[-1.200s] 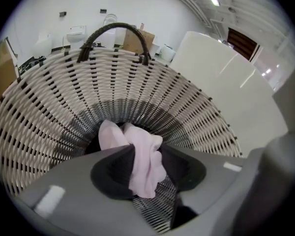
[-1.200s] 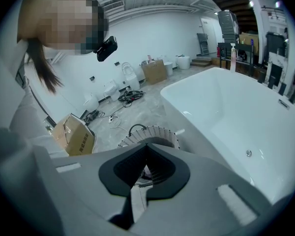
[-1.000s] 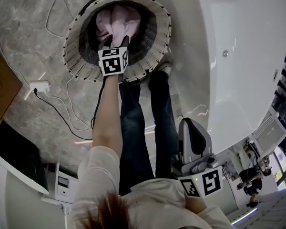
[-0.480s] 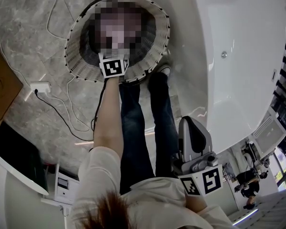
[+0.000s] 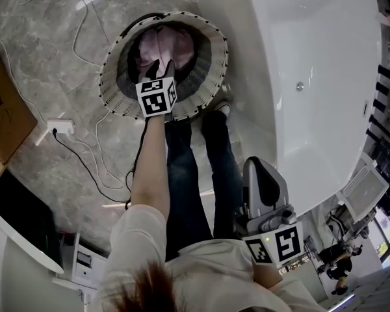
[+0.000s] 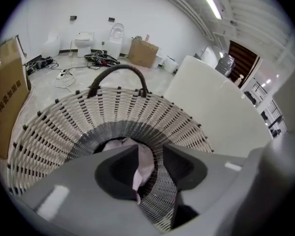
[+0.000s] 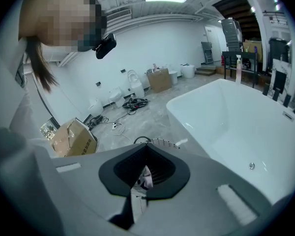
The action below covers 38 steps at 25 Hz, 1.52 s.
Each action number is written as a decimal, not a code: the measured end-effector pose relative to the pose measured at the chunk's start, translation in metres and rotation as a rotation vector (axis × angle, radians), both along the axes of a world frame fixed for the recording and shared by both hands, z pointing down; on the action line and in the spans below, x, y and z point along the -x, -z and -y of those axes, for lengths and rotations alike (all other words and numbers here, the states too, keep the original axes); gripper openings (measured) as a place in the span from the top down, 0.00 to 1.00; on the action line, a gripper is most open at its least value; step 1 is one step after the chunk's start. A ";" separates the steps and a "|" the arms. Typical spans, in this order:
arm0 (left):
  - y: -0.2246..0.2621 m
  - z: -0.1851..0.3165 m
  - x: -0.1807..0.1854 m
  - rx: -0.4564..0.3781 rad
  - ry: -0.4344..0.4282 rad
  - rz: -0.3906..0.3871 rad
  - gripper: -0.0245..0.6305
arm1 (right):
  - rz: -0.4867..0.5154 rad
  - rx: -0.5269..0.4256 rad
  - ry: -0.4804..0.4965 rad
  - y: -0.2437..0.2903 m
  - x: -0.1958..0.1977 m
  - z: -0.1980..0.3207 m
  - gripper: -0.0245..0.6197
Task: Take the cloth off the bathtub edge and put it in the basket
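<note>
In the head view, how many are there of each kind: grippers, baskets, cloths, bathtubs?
Grippers: 2 (left gripper, right gripper)
Wicker basket: 1
Pink cloth: 1
White bathtub: 1
Total: 5

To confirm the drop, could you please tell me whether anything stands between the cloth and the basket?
Nothing visible does: the pink cloth already lies inside the basket, on its bottom, with no lid or other item over the opening.

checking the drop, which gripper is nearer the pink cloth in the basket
Left. The left gripper hangs just above the pink cloth, its jaws have just been closing, nothing gripped; the right gripper sits far off at the person's waist.
</note>
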<state>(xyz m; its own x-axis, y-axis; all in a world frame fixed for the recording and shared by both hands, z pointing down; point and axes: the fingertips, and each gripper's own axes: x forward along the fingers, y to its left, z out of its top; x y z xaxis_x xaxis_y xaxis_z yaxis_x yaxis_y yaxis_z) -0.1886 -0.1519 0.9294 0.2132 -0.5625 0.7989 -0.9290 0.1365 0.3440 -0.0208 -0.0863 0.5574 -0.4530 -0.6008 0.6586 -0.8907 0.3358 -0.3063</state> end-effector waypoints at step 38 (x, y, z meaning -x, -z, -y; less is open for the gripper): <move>0.574 0.002 0.055 -0.787 0.113 0.226 0.89 | 0.156 -0.345 0.175 0.218 0.021 0.018 0.96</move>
<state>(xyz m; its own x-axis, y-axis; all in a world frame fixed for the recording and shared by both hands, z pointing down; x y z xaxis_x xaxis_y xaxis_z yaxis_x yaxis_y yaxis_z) -0.2438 -0.1539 0.3551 0.0029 -0.9839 0.1788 -0.9824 0.0306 0.1842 -0.0416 -0.1048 0.3392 -0.6462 -0.6794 0.3476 -0.7630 0.5846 -0.2756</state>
